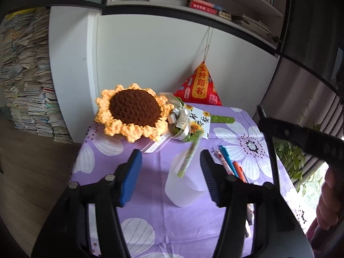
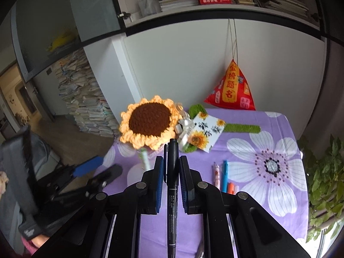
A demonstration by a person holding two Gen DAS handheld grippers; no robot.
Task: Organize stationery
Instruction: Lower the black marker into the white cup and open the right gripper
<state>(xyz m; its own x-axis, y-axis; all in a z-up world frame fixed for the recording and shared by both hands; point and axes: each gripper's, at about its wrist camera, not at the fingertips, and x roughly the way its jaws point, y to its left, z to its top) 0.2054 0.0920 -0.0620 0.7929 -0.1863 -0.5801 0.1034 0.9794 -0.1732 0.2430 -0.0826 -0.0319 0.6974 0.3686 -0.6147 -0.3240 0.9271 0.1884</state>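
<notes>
A translucent white cup (image 1: pixel 182 189) stands on the purple flowered cloth (image 1: pixel 150 225), between the blue pads of my left gripper (image 1: pixel 169 153). The left gripper is open and its pads touch nothing. A green-patterned pen (image 1: pixel 189 157), blurred, leans out of the cup's mouth. My right gripper (image 2: pixel 172 158) is shut on a black marker (image 2: pixel 172 193) that runs lengthwise between its pads and pokes out past the tips. In the right wrist view the cup (image 2: pixel 134 173) with the green pen (image 2: pixel 144 158) sits left of the marker, and the left gripper (image 2: pixel 101 168) is beside it.
Several loose pens (image 2: pixel 223 176) lie on the cloth right of the cup. A crocheted sunflower (image 2: pixel 148 122), a sunflower card (image 2: pixel 206 133) and a red pyramid pouch (image 2: pixel 232 90) stand at the back by the white cabinet. A leafy plant (image 2: pixel 322 182) is beyond the table's right edge.
</notes>
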